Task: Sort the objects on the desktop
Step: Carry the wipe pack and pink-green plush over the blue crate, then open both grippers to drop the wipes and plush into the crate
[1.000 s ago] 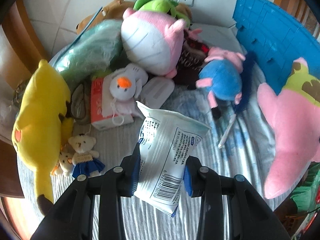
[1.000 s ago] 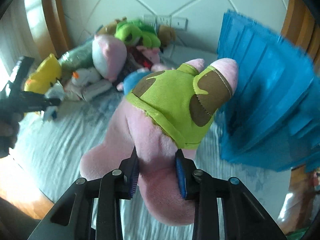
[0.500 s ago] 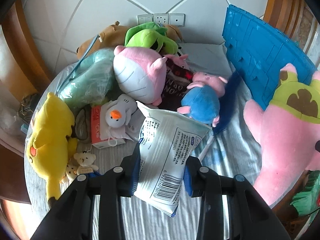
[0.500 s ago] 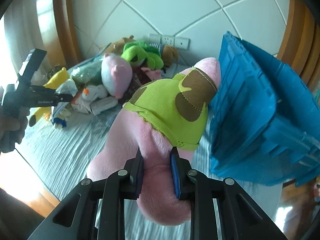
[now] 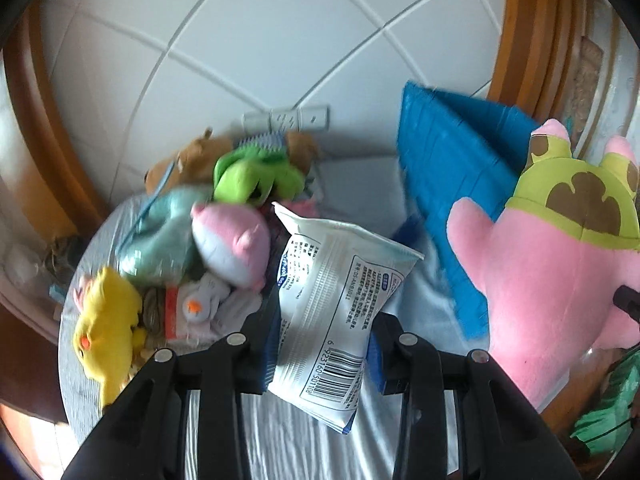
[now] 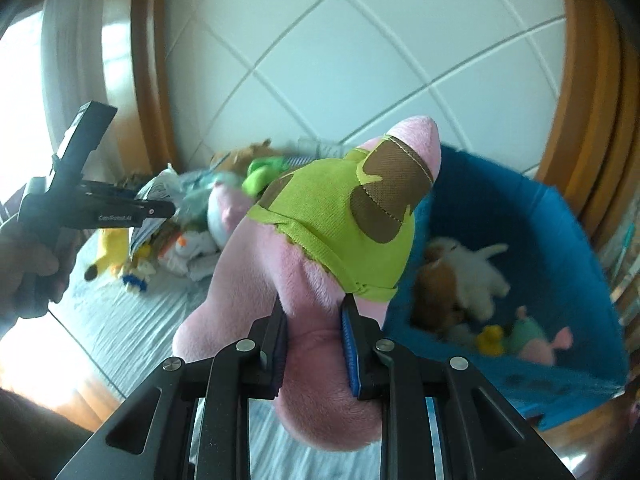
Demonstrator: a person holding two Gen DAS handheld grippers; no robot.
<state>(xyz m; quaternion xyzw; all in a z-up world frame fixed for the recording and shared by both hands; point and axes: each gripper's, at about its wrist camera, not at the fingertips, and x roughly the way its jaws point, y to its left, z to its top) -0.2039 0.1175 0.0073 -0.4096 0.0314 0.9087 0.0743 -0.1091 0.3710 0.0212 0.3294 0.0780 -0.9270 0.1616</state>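
Left wrist view: the left gripper (image 5: 322, 346) has its jaws clenched on a white packet (image 5: 332, 300) with a barcode, gripped at its lower middle so the top stands up between the jaws and the bottom corner hangs below them, above the grey-clothed tabletop (image 5: 416, 300). Beyond lies a heap of soft toys: a yellow toy (image 5: 106, 320), a pink-and-white toy (image 5: 232, 242) and a green toy (image 5: 256, 176). A blue bin (image 5: 448, 184) stands to the right.

Right wrist view: the right gripper (image 6: 314, 340) has its jaws clamped on a pink star toy (image 6: 320, 248) in green shorts, pinched at its body just below the shorts, held in the air just beside the blue bin (image 6: 560, 248). Inside the bin lie a brown-and-white plush (image 6: 460, 280), a small yellow toy (image 6: 492, 338) and a pale green-and-pink one (image 6: 536, 340).
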